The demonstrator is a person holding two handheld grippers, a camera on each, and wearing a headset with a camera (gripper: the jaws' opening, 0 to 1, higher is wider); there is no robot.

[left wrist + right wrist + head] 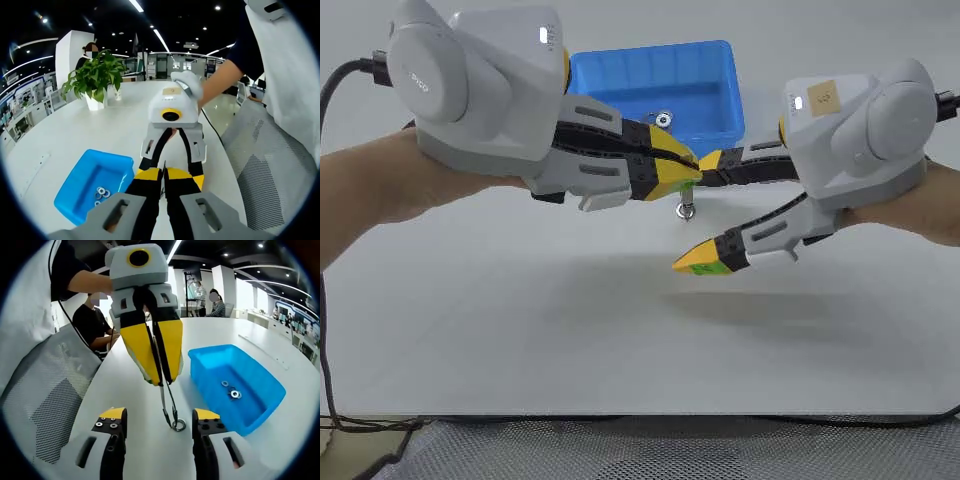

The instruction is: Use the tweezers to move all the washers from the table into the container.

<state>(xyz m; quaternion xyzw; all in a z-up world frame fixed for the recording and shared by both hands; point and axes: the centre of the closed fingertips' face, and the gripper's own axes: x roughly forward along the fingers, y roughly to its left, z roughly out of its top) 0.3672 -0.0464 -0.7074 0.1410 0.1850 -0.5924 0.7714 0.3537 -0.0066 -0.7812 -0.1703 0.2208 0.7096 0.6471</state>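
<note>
My left gripper (688, 172) is shut on thin metal tweezers (167, 397), which point down toward the white table (570, 330). The tweezer tips pinch a small washer (178, 425), and the same washer (687, 211) hangs just above the table in front of the blue container (620, 80). My right gripper (702, 212) faces the left one and stands open, its fingers on either side of the tweezer tips without touching them. In the right gripper view its own gripper (159, 421) has nothing between its fingers. Several washers (232, 391) lie inside the blue container (260, 390).
The white table stretches wide around the grippers. A potted plant (95, 77) stands further along the table. A mesh chair back (260, 185) is beside the table edge, and black cables (360, 430) hang below the front edge. People sit in the background.
</note>
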